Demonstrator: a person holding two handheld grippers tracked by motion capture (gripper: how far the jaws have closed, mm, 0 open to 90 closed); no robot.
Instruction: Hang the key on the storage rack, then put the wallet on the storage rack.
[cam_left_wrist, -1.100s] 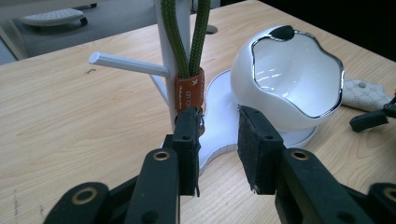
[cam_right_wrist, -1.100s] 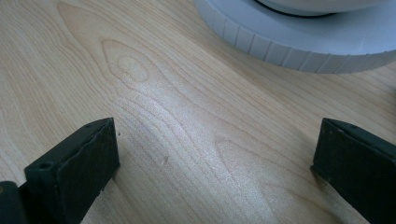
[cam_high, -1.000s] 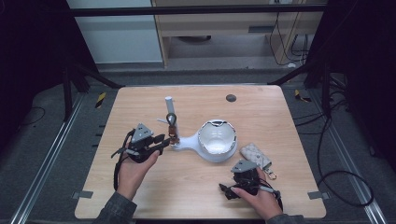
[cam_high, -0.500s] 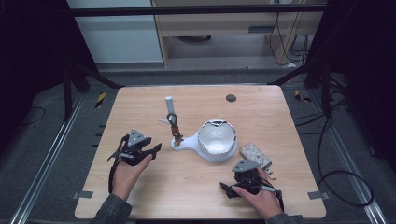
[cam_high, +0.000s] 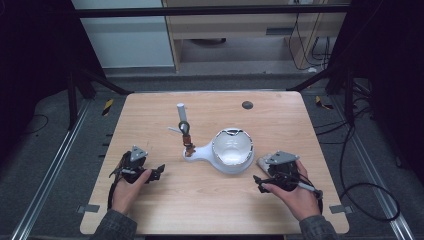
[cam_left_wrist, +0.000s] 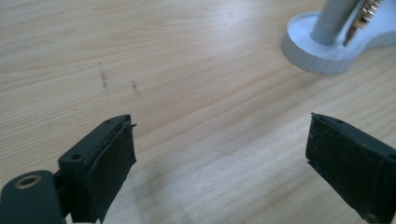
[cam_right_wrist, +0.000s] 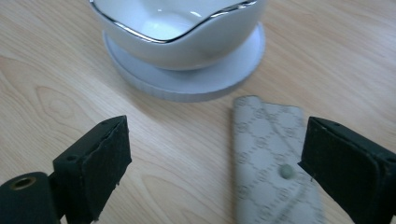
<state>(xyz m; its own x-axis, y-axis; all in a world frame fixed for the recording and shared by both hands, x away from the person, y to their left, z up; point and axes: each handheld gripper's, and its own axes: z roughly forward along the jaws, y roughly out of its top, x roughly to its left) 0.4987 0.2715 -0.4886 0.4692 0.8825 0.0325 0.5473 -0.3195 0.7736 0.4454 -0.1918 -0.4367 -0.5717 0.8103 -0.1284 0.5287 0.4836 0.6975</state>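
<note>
Table: the wooden table (cam_high: 150, 120) carried a white stand (cam_high: 200, 151) near its middle, and a small dark round spot (cam_high: 247, 105) lay near the far edge.
Stand: its flat base held a white bowl (cam_high: 232, 150) with a dark rim at the right end, and at the left end a grey post (cam_high: 183, 125) rose up, with a small brown and gold piece (cam_high: 187, 140) beside it.
Pouch: a grey patterned pouch (cam_right_wrist: 271, 158) with one snap button lay flat on the table, just beside the base of the stand, on your right.
Left tool: you held the left gripper (cam_high: 159, 172) low over the table, well apart from the stand; its jaws were wide apart and nothing was between them.
Right tool: your right gripper (cam_high: 257, 181) was near the bowl; its jaws were released and spread, with the pouch lying under the gap toward one jaw, not gripped.
</note>
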